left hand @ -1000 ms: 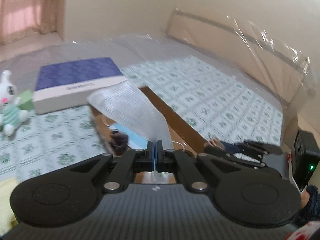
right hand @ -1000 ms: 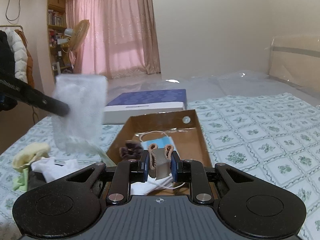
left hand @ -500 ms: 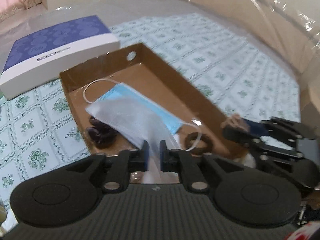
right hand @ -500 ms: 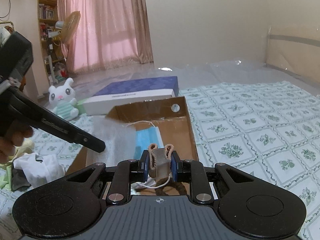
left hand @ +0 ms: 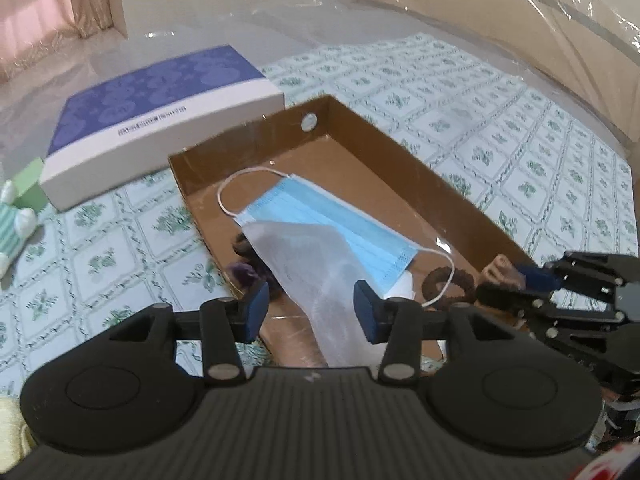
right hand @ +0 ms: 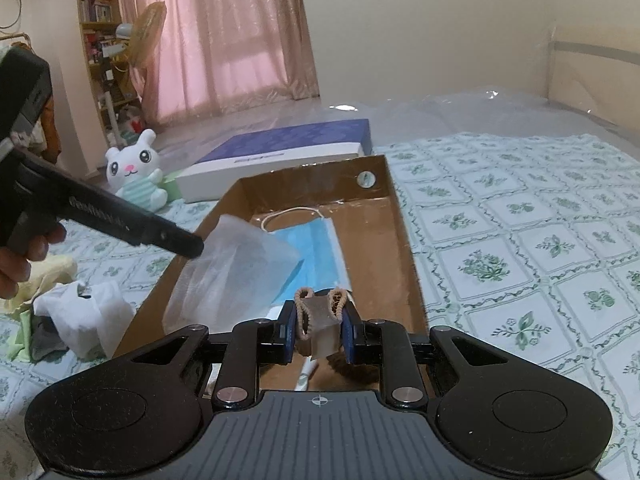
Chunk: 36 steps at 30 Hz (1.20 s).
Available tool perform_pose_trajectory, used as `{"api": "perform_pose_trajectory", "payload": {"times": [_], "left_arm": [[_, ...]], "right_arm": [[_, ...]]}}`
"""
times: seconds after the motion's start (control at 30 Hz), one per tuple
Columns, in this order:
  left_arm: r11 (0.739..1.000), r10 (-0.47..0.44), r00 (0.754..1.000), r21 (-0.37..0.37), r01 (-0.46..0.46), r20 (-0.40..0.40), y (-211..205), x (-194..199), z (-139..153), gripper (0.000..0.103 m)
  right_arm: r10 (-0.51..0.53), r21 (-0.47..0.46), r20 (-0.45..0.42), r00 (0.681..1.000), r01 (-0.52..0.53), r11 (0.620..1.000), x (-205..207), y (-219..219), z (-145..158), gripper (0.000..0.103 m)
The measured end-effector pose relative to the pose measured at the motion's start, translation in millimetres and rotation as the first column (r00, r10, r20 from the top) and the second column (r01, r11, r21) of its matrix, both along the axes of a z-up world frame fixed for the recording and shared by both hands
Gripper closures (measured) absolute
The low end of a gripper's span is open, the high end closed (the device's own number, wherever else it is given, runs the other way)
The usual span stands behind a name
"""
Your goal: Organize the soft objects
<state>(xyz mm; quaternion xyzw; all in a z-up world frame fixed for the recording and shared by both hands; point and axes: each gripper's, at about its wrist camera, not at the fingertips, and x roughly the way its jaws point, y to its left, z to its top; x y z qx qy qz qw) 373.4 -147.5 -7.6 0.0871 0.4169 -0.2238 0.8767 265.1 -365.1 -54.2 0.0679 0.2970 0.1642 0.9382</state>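
left gripper spread wide, blue pads apart, with the white gauzy cloth lying loose between them, touching neither pad as far as can be told. draped over the near end of the blue face mask inside the brown cardboard box, covering part of a dark scrunchie at the box's left wall. seen from the right wrist, same cloth sagging just beyond the left tool's black finger tip. right gripper narrowed onto a tan fabric piece, pinched upright between both pads, hovering over the box's near end. brown hair ring beside the mask's ear loop. beyond the box: purple-and-white flat box, plush rabbit, crumpled white cloth.
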Motion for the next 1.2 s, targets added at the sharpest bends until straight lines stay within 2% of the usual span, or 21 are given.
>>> {"api": "perform_pose_trajectory", "payload": {"times": [0.17,0.2,0.23,0.3,0.33,0.57,0.63,1.2], "left_arm": [[1.0,0.014,1.0,0.011,-0.014,0.007,0.9,-3.6,4.2,0.058],[1.0,0.016,1.0,0.017,-0.016,0.005,0.4,-4.4,3.4,0.058],[1.0,0.018,1.0,0.024,-0.019,0.002,-0.5,-5.0,2.6,0.057],[0.999,0.019,1.0,0.033,-0.019,0.002,-2.4,-7.1,0.9,0.054],[0.999,0.017,1.0,0.034,-0.017,0.003,-2.7,-8.4,0.1,0.053],[0.999,0.013,1.0,0.035,-0.014,0.005,-3.8,-17.0,-2.8,0.05],[0.999,0.015,1.0,0.035,-0.015,0.008,-3.5,-19.2,-2.8,0.045],[1.0,0.023,0.999,0.0,-0.023,0.036,-0.3,-47.5,13.4,0.045]], "right_arm": [[0.01,-0.01,0.001,1.0,-0.01,1.0,2.0,7.2,0.0,0.081],[0.012,-0.012,0.001,1.0,-0.012,1.0,2.6,8.5,0.3,0.077],[0.014,-0.018,0.003,1.0,-0.014,1.0,3.2,10.6,0.9,0.06],[-0.003,-0.042,0.027,1.0,0.004,0.999,1.3,14.9,2.4,0.037],[-0.007,-0.05,0.055,0.998,0.01,0.999,-0.9,16.5,3.5,0.035],[-0.012,-0.067,0.035,0.999,0.014,0.998,-1.5,16.4,2.3,0.035],[-0.016,-0.069,0.024,1.0,0.017,0.997,-2.5,15.6,1.9,0.035],[-0.04,-0.062,0.035,0.999,0.042,0.997,-18.2,15.1,16.8,0.035]]}}
